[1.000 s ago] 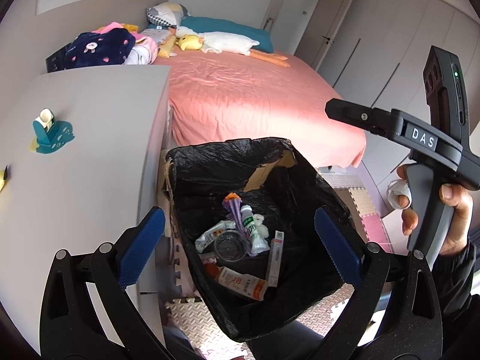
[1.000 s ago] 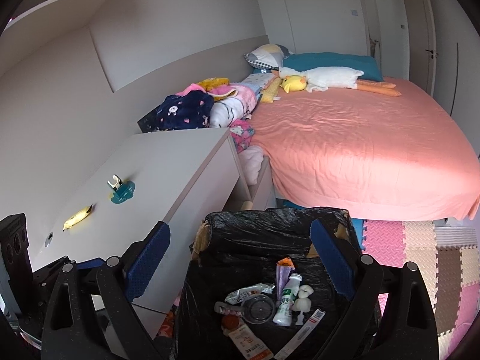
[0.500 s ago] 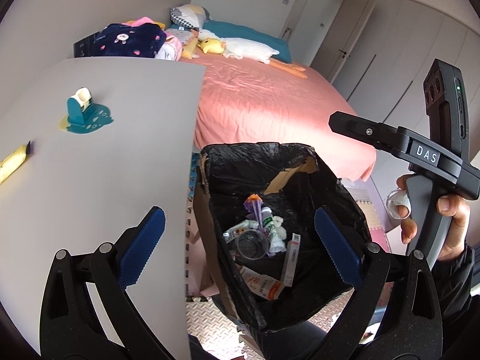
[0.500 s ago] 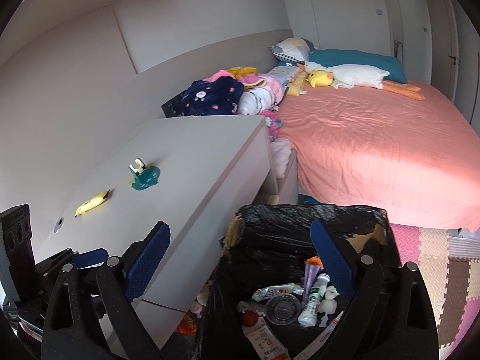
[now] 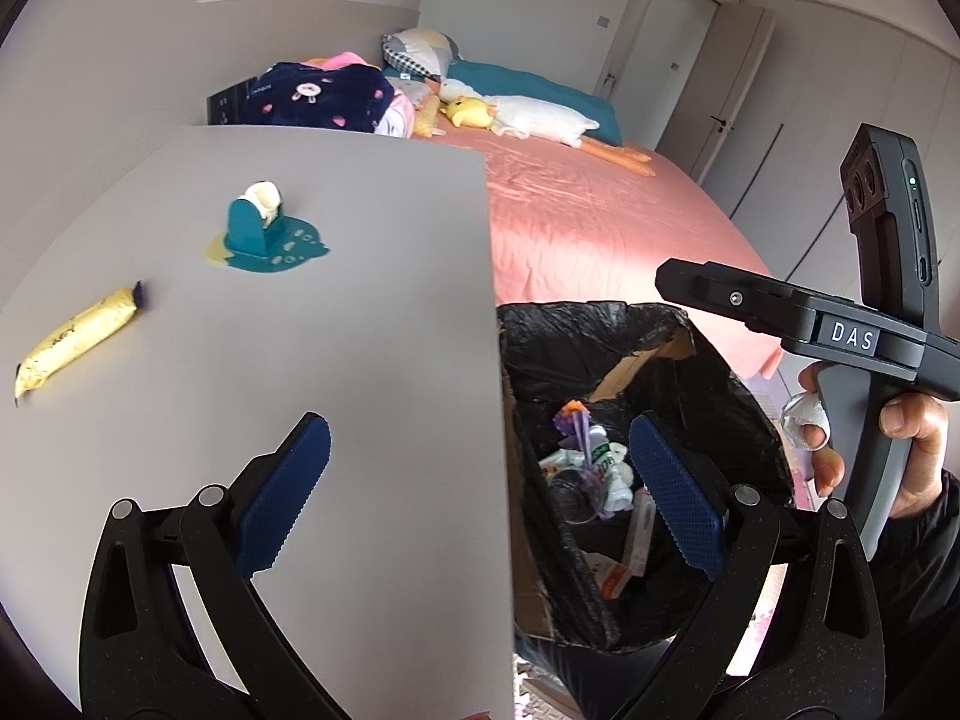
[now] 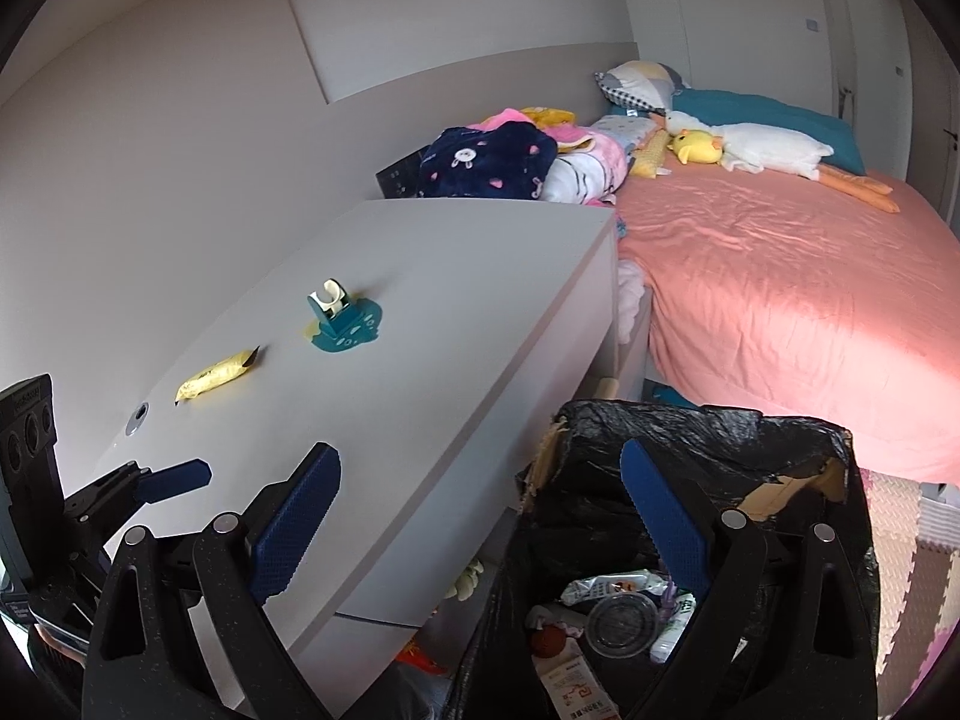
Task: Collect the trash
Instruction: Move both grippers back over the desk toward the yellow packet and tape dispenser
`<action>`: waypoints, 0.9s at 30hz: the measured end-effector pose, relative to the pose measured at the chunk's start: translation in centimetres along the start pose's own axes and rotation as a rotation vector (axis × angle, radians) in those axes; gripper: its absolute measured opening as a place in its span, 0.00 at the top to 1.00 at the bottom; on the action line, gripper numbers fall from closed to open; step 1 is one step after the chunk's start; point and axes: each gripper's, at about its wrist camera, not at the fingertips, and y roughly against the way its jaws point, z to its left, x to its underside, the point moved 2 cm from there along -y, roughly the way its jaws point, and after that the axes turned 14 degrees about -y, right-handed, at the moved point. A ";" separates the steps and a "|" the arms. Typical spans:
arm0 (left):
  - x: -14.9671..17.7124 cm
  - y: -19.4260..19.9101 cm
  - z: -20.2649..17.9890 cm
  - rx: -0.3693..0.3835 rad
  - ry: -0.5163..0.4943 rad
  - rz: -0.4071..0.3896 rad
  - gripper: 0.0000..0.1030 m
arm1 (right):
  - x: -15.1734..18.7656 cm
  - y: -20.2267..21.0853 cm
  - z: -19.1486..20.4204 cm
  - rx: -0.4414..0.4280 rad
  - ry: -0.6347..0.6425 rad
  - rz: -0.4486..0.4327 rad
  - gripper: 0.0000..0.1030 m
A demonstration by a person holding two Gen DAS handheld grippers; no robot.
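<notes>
Trash bin (image 5: pixel 708 360) lined in black, beside the tabletop (image 5: pixel 360 300).
Yellow wrapper (image 5: pixel 75 339) lies on the tabletop; left gripper (image 5: pixel 480 483) and right gripper (image 6: pixel 480 519) jaws apart, empty.

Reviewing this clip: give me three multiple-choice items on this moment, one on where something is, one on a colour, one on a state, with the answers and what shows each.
1. Where does the yellow wrapper lie?
A. in the bin
B. on the grey table top
C. on the bed

2. What colour is the liner of the trash bin?
A. black
B. white
C. blue

3. How does the left gripper stand?
A. shut on the wrapper
B. shut on nothing
C. open, holding nothing

Answers:
1 B: the wrapper rests flat on the table, beside the teal holder, in both views.
2 A: black plastic is folded over the bin's rim.
3 C: its blue pads sit wide apart with only table and bin showing between them; the right gripper is open likewise.
</notes>
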 end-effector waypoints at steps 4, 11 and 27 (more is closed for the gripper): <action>0.4 0.6 1.3 -0.032 -0.002 -0.005 0.06 | 0.2 -1.1 1.2 -0.015 0.010 0.017 0.08; 1.1 0.9 3.7 -0.063 0.011 0.000 0.06 | 0.3 -2.9 3.4 -0.032 0.033 0.038 0.08; 2.5 0.9 10.1 -0.132 0.073 0.028 0.06 | -0.3 -7.6 7.1 -0.041 0.091 0.108 0.08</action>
